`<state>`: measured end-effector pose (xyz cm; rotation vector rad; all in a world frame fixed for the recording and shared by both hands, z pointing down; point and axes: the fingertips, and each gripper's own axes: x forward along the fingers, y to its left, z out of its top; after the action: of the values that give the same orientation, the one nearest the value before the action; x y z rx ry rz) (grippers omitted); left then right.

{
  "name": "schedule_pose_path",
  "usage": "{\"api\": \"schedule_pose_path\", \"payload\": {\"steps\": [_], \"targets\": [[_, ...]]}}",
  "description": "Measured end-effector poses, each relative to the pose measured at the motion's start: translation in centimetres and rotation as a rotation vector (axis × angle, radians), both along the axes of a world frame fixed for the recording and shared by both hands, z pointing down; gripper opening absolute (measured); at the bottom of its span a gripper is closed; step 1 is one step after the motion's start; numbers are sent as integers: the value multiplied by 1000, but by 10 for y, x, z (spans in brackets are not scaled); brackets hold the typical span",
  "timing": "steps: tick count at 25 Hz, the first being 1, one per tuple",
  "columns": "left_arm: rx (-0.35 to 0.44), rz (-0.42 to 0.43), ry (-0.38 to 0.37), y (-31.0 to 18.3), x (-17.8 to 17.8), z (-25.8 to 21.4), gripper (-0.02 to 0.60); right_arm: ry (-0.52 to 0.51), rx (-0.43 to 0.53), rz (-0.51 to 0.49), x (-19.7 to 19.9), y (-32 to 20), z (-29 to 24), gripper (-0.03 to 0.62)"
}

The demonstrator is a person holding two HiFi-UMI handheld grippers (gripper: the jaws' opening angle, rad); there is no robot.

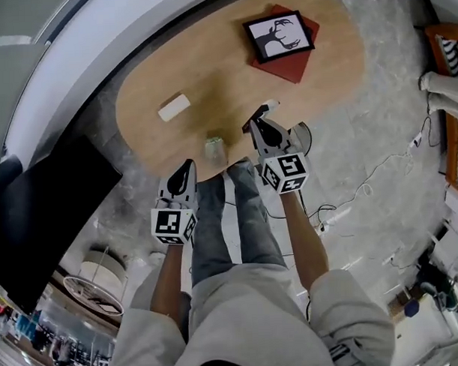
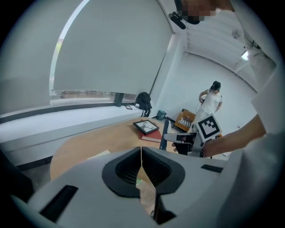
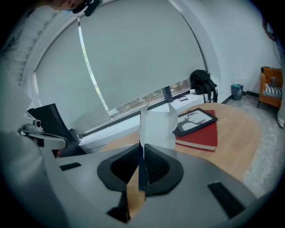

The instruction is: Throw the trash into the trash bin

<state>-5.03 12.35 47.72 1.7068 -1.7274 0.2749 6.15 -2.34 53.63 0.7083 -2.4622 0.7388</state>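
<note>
Nearest, left hand-held gripper (image 2: 141, 156) hangs with jaws together, empty, evidently spare. Right hand-held gripper (image 3: 142, 153) pinches a white paper scrap (image 3: 156, 122) by its lower edge above the desk (image 1: 233, 73), apparently for carrying. Beyond, a crumpled wad (image 1: 215, 147) lies on the desk; no bin visible.

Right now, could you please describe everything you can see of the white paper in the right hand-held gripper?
The white paper is a thin, stiff-looking sheet, creased into two panels angling apart. Its lower edge is pinched between the shut jaws of the right hand-held gripper, and the rest projects straight beyond them. Nothing else touches it; the wooden table lies behind it.
</note>
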Motion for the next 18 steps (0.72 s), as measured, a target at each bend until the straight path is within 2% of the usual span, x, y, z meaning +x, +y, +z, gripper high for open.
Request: {"api": "schedule_pose_path", "payload": {"steps": [6,12,18], "targets": [[-12,173,14,-43,51,11,23,44,-23,203,91,-13,17,54],[-19,356,19,-74,99,16,23,115,-60,392,181,4,36,54],[-28,474,31,-87,145,24,23,166,-108,501,239,22,70,54]]}}
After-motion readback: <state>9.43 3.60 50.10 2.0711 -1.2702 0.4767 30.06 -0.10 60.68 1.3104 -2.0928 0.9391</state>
